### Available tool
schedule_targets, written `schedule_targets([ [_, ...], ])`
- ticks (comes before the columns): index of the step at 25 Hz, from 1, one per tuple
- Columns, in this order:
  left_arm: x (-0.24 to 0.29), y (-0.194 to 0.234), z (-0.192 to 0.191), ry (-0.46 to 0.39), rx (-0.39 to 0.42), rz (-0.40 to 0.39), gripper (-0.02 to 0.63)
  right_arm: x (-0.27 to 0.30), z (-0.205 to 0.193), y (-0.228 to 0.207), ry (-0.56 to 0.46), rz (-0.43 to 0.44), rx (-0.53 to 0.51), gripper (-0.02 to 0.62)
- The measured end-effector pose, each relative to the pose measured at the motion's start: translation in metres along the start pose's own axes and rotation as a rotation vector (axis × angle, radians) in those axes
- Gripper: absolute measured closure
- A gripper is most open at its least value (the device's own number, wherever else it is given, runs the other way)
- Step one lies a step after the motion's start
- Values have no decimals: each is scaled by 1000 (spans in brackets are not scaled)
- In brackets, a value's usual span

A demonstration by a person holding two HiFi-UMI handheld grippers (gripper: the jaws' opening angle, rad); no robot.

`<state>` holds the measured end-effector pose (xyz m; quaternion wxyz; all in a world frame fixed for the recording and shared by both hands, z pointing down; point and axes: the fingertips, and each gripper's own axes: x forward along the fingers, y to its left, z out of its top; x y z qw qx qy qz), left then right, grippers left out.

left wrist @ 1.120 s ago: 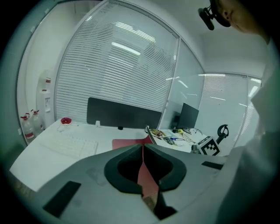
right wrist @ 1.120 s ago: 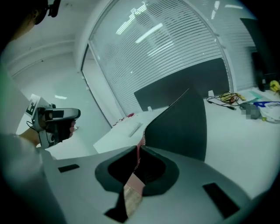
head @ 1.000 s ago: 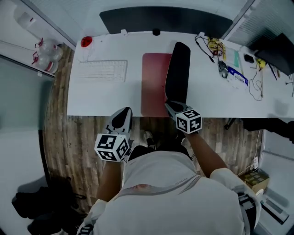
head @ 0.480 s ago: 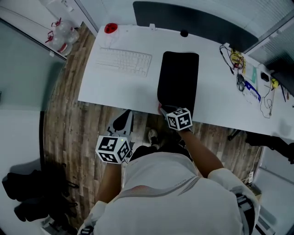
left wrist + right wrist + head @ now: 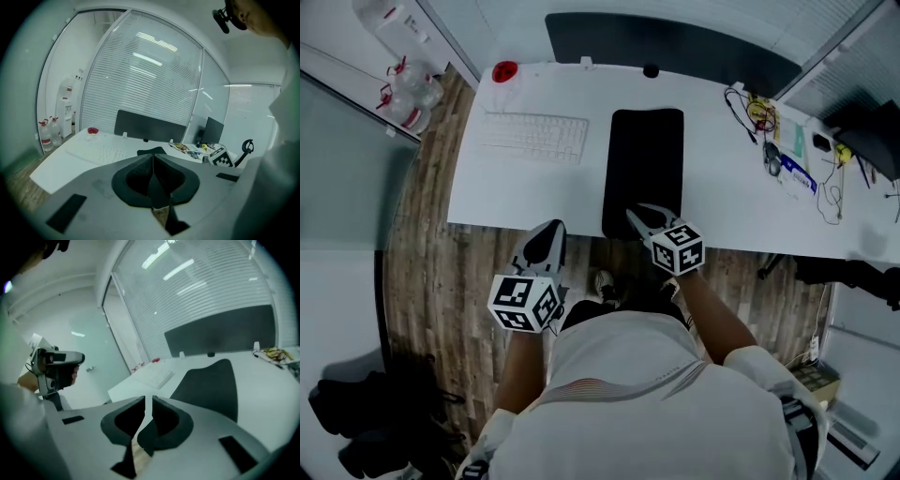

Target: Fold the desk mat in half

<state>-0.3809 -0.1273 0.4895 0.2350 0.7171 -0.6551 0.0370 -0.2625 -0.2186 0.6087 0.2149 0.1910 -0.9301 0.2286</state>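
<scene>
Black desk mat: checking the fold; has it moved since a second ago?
Yes: black desk mat folded flat toward the white keyboard, hiding its red side.

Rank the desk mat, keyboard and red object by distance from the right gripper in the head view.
From the right gripper, jaws opening with nothing between them:
1. desk mat, just ahead.
2. keyboard, ahead-left.
3. red object, far-left corner.

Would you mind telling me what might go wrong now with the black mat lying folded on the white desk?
1. The folded black desk mat reaches the near edge of the white desk. The right gripper, jaws opening with nothing between them, sits right there and might snag the top layer.
2. Nothing weighs the fold down, so it may spring open; the left gripper, shut, is off the desk.
</scene>
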Motion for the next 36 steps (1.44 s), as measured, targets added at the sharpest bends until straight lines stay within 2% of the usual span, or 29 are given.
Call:
schedule_targets([
  [3, 7, -10, 23, -47, 31, -24, 586, -47, 52, -18, -146, -84, -37, 540],
  [8, 20, -32, 57, -114, 84, -60, 586, -134, 126, -38, -350, -222, -113, 543],
  [14, 35, -65, 81, -160, 131, -125, 586, -218, 172, -39, -501, -371, -193, 545],
  [20, 41, -81, 80, -157, 156, -168, 586, -236, 164, -39, -507, -419, -182, 544],
  [30, 36, -77, 80, -156, 160, -179, 586, -230, 160, -30, -494, -410, -182, 543],
  [36, 33, -72, 79, -152, 134, -187, 586, -224, 159, -25, -490, -405, -187, 543],
])
